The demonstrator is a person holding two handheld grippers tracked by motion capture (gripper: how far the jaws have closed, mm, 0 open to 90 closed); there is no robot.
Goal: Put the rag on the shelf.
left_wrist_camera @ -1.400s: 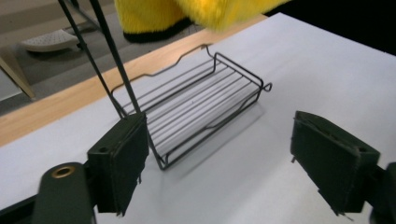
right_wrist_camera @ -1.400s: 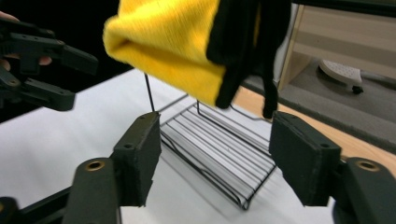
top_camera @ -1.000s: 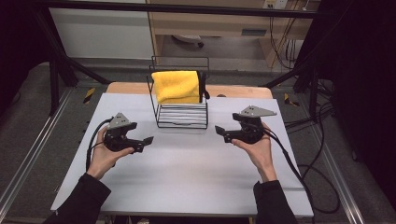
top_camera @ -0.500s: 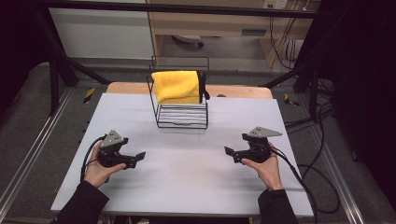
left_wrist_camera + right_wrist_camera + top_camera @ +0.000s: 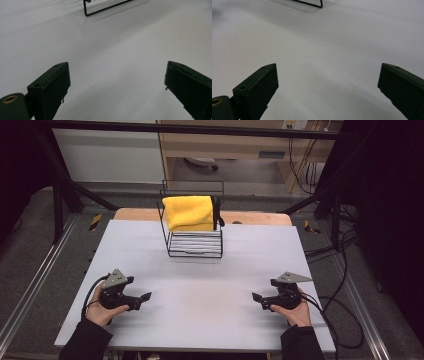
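**Both grippers drawn back, cloth left hanging on the rack**

White tabletop (image 5: 200, 320) fills the near field, bare between my two tools. Nearest me, the left gripper (image 5: 141, 299) and the right gripper (image 5: 259, 299) sit low over the front edge, tips turned toward each other. Each gripper view shows black jaws spread wide with nothing but table between them; the right jaws have just been opening, and nothing lies in them. Compared with a second ago, both hands have come back from beside the rack toward me and dropped lower. I read this as a release and retreat: placing looks finished, or a new reach has not begun.

Farther off, well apart from both tools, the wire rack (image 5: 195, 245) stands upright near the far edge. The yellow cloth (image 5: 189, 212) is draped over its top rail, long axis running left to right across the table, its folded face toward me, its ends hanging down. A dark strap (image 5: 216, 215) hangs at its right side.
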